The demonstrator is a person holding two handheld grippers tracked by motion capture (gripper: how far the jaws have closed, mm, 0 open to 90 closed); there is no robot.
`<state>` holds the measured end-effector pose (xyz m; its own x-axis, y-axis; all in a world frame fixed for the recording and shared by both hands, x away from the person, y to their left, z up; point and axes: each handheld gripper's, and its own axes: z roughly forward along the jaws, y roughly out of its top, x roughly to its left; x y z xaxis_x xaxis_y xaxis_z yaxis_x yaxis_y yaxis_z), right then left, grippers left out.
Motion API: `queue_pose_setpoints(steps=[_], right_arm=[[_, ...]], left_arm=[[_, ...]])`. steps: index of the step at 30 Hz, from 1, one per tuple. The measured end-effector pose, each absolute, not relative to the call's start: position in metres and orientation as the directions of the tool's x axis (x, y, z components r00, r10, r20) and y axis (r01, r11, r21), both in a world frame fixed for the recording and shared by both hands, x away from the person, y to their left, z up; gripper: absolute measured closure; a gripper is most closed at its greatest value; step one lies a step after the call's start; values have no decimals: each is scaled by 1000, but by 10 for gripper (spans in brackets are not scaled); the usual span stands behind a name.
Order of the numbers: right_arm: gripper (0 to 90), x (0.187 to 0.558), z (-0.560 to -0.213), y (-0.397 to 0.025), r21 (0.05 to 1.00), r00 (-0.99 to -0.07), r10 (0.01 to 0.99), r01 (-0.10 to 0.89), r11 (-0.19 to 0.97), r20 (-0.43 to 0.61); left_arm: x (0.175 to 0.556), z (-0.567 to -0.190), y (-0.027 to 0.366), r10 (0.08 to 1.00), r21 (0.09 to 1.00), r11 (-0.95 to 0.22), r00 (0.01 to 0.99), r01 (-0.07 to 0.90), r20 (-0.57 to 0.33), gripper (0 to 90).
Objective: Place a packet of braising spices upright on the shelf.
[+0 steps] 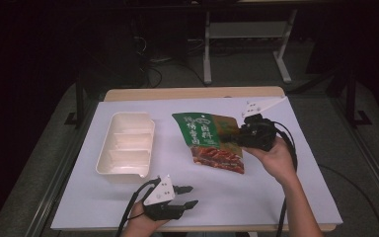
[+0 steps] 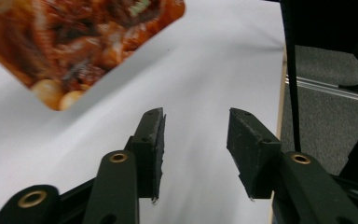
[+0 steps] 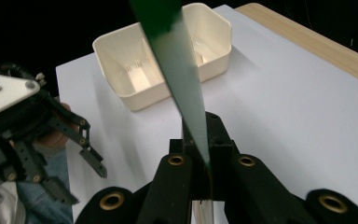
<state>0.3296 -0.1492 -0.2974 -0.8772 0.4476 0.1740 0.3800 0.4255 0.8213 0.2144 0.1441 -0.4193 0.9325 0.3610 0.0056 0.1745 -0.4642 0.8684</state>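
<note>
right gripper (image 1: 237, 134), centre-right: jaws clenched on food packet (image 1: 208, 140) edge | left gripper (image 1: 190, 196), bottom centre: jaws released, empty | tray (image 1: 126, 145) centre-left

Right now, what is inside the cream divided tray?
The cream tray shows bare compartments in the high view, nothing inside. In the right gripper view the green packet, clamped in the right gripper, covers a strip of its interior.

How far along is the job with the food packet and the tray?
Done: the right gripper has clamped the food packet by its edge. In hand: the packet is held beside the tray. Left: the tray looks empty, so probably placing it inside. The left gripper waits open.
</note>
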Motion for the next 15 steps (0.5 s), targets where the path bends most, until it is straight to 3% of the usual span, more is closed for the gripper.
queue_pose_setpoints(steps=[15], right_arm=[[893,350,-285,-101,834,-876,456,366,414,158]], left_arm=[[206,-420,164,356,876,-449,934,174,-3,459]])
